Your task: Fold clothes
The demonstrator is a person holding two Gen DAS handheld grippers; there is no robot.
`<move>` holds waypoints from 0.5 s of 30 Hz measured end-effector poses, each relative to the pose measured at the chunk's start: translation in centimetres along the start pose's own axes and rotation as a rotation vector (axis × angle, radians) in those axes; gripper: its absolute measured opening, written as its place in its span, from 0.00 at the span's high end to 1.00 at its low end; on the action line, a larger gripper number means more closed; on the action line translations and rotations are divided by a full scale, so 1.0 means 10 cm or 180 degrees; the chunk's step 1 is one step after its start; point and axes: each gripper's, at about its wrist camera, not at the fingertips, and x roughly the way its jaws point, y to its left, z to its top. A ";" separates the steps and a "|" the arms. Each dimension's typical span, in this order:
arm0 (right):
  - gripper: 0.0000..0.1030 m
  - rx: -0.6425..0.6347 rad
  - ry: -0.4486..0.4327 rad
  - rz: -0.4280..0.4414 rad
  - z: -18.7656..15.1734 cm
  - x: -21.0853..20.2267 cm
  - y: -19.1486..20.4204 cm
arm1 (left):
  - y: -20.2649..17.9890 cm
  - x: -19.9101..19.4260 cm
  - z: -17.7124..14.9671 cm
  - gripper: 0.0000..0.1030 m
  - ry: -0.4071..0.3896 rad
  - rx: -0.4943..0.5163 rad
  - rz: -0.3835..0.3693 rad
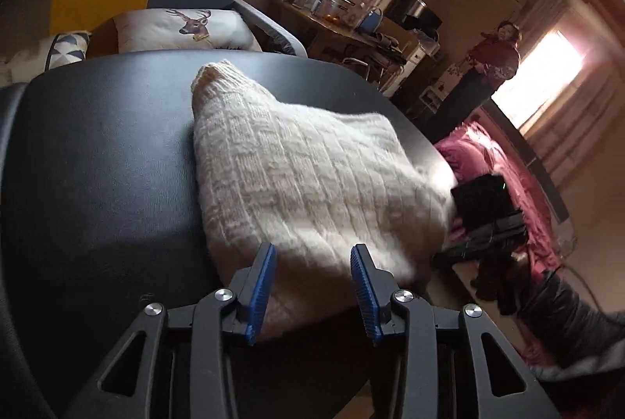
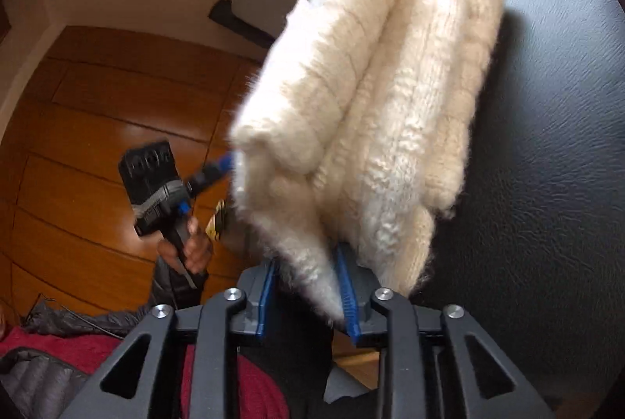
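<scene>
Two grippers working cream knit sweater (image 1: 304,176), folded, lying mid-frame on black table (image 1: 97,153). Right gripper (image 2: 308,296) pinching its lower corner; left gripper (image 1: 312,286) spread, empty. Final fold likely; next needing release, smoothing.

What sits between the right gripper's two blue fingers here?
A corner of the cream knit sweater, pinched by the right gripper; the right wrist view shows it.

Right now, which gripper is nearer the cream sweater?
Right. The right gripper is clamped on the cream sweater edge; the left gripper hangs open, apparently just short of its near edge.
</scene>
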 end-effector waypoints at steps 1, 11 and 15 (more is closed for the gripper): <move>0.67 -0.0024 -0.0066 -0.0004 -0.01 -0.05 0.05 | -0.05 -0.01 -0.09 0.60 0.0041 0.0108 0.0042; 0.54 -0.0148 -0.0078 -0.0333 0.20 0.18 0.41 | -0.43 0.33 -0.42 0.60 0.0173 0.1062 0.0674; 0.54 -0.0121 0.0104 -0.0657 0.28 0.33 0.33 | -0.48 0.35 -0.42 0.60 0.0053 0.1337 0.0905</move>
